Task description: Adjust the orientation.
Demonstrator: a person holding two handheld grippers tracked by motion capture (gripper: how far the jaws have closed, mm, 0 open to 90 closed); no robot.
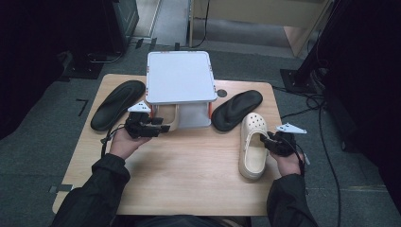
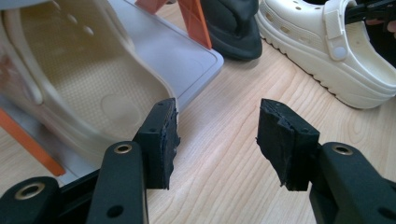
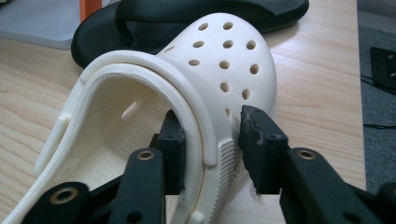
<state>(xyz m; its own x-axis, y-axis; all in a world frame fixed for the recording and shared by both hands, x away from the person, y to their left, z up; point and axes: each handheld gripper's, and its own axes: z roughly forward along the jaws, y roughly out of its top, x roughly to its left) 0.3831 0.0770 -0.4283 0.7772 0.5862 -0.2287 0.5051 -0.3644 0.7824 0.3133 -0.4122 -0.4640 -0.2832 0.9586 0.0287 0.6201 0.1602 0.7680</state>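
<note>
Two black flip-flops [image 1: 117,104] [image 1: 236,109] flank a grey two-tier rack [image 1: 179,76] on the wooden table [image 1: 189,165].

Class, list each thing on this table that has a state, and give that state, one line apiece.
Right gripper: fingers astride the clog's side wall.
Left gripper: open, nothing between its fingers.
Cream clog: upright on the table.
Second cream clog: on the rack's lower shelf.
Two black flip-flops: flat on the table.

Cream clog [image 3: 219,70] with round holes, ribbed cream wall between black fingers [image 3: 259,140]; black sandal [image 3: 140,23] beyond the fingers; pale wood-grain table [image 3: 317,84]; light grey rack [image 1: 179,78], orange supports [image 2: 196,21]
</note>
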